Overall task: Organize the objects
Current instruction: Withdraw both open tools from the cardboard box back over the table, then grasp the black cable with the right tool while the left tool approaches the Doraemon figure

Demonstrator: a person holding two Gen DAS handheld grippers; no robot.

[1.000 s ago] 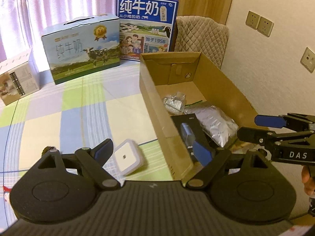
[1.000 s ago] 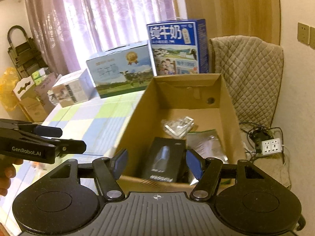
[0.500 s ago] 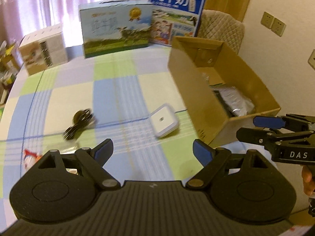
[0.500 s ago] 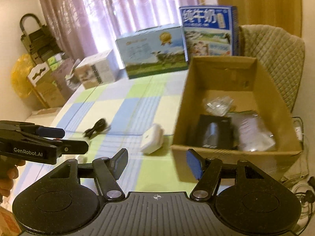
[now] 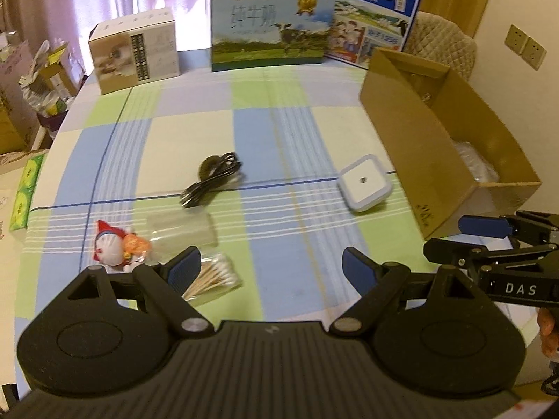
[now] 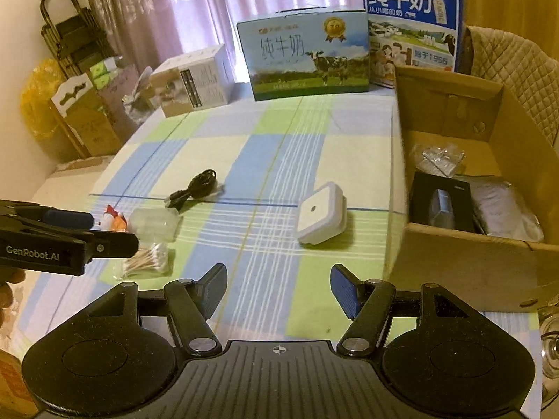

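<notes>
Now both tools hover wide open and empty over the checked tabletop (image 5: 265,132), left tool (image 5: 267,267) just above the swabs (image 5: 213,276), right tool (image 6: 277,288) short of the white plug (image 6: 319,213), cable (image 5: 213,178) mid-cloth, toy (image 5: 111,244) far left, box (image 6: 471,255) at right.

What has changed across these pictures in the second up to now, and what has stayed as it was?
Both grippers, left gripper and right gripper, pulled back from the brown cardboard box over the checked tablecloth. Neither took hold of anything; both stayed open. The white square plug-in device stayed put.
</notes>
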